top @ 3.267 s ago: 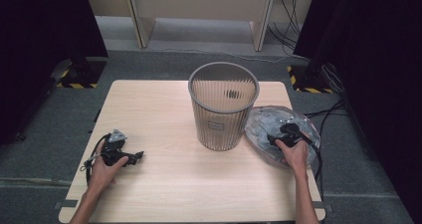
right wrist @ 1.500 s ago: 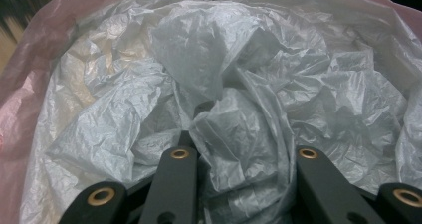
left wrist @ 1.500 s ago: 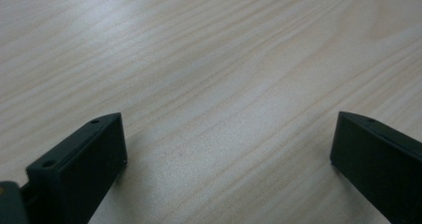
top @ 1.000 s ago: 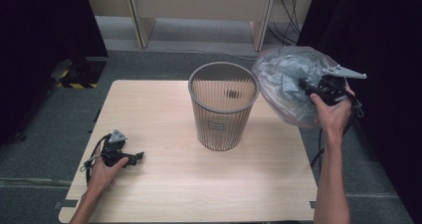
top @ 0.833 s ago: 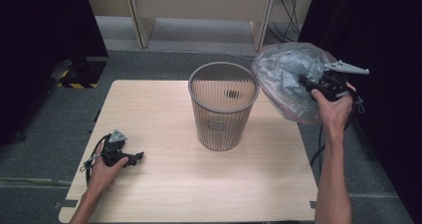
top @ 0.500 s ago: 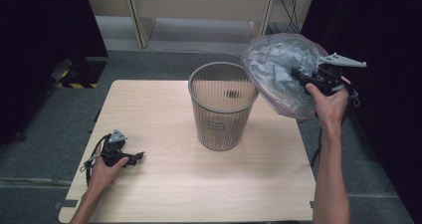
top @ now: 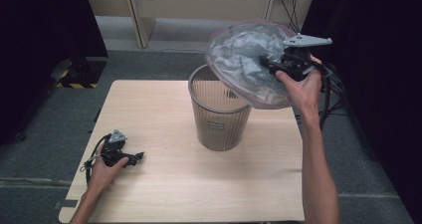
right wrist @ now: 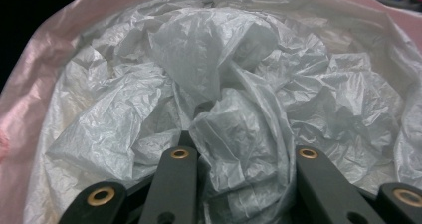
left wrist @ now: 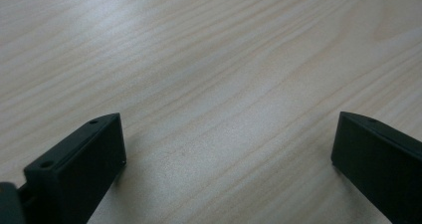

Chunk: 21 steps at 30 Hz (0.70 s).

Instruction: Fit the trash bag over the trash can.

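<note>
On the floor of a dark-curtained room stands one pale wooden table (top: 164, 194). Near its middle stands one mesh wastebasket (top: 219, 112) with a small label on its side, too small to read. Above the basket's far right rim hangs one crumpled, translucent grey plastic bag (top: 246, 59), its folds pinched between the clenched jaws of the right gripper (top: 271, 64). At the near left corner lies the left gripper (top: 141, 157) on the tabletop, jaws spread wide with bare wood between them.
</note>
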Motion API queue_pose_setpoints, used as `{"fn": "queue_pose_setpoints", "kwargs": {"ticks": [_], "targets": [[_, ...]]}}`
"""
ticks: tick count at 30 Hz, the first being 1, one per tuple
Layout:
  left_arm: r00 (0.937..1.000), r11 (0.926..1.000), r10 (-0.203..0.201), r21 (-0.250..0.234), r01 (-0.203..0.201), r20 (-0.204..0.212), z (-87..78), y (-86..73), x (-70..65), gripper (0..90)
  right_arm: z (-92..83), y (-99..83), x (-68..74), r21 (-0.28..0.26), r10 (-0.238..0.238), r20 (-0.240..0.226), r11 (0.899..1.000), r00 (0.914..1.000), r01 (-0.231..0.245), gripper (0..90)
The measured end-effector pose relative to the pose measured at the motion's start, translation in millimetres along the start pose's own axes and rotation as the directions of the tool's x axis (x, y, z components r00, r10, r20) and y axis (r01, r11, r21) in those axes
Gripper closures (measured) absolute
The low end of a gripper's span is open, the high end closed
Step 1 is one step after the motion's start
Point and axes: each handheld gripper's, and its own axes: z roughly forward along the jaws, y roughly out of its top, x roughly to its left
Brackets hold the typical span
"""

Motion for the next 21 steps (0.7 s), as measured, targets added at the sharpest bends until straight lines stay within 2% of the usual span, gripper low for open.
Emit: {"fn": "queue_pose_setpoints", "kwargs": {"ticks": [7,14,21], "targets": [[1.0,1.0,0.0,0.0,0.0,0.001,0.0,-0.1,-0.3,0.0,26.9,12.0,22.2,0.029,-0.034,-0.081,0.999,0.9962,0.036,74.3],[1.0,1.0,0.0,0.0,0.0,0.0,-0.1,-0.1,-0.4,0.0,47.9,13.7,44.8,0.049,-0.061,-0.178,0.996,0.9821,0.071,74.1],[1.0,1.0,0.0,0.0,0.0,0.001,-0.1,-0.2,-0.5,0.0,62.6,7.8,57.1,0.115,-0.086,-0.213,0.987,0.9734,0.112,72.9]]}}
